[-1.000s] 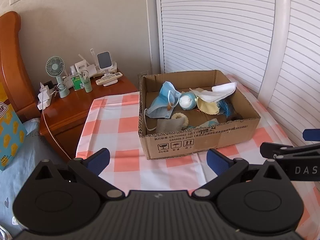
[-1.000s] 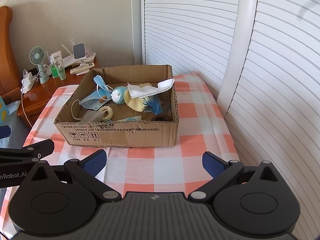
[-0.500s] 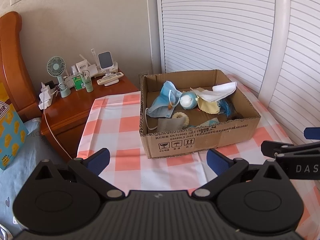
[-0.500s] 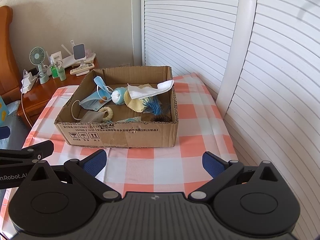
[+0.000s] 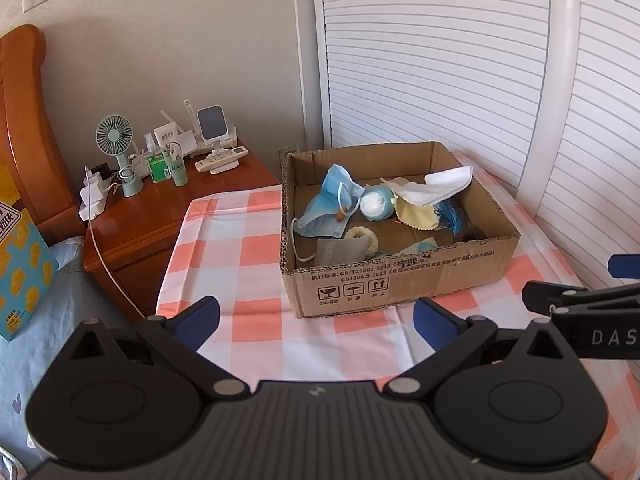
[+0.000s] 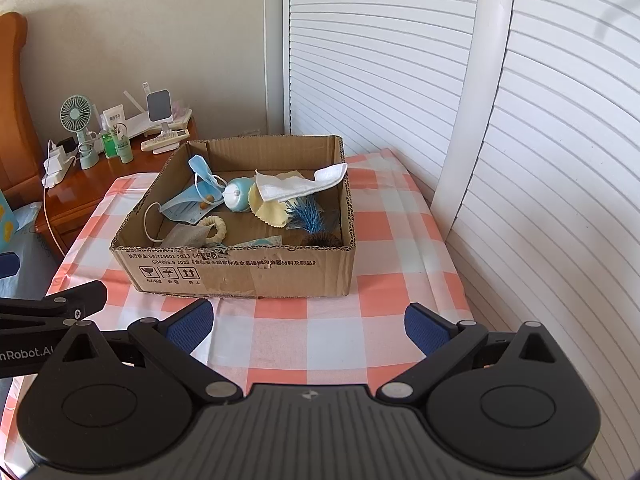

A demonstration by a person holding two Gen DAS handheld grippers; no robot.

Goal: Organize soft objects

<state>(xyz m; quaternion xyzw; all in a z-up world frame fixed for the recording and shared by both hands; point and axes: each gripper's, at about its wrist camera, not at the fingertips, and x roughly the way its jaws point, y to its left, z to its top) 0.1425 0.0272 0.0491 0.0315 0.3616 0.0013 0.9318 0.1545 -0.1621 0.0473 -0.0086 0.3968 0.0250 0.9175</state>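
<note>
An open cardboard box stands on the checked tablecloth. Inside lie a blue face mask, a pale blue ball, a white cloth, a yellow cloth, a cream ring, a grey pouch and a blue tassel. My left gripper and right gripper are both open and empty, held in front of the box's near wall.
A wooden nightstand at the left holds a small fan, bottles, a charger and a remote. White louvred doors run along the right and back. The bed's edge with a yellow-patterned bag lies at the far left.
Both grippers have drawn back very slightly; the box looks a touch smaller. Nothing was grasped or moved.
</note>
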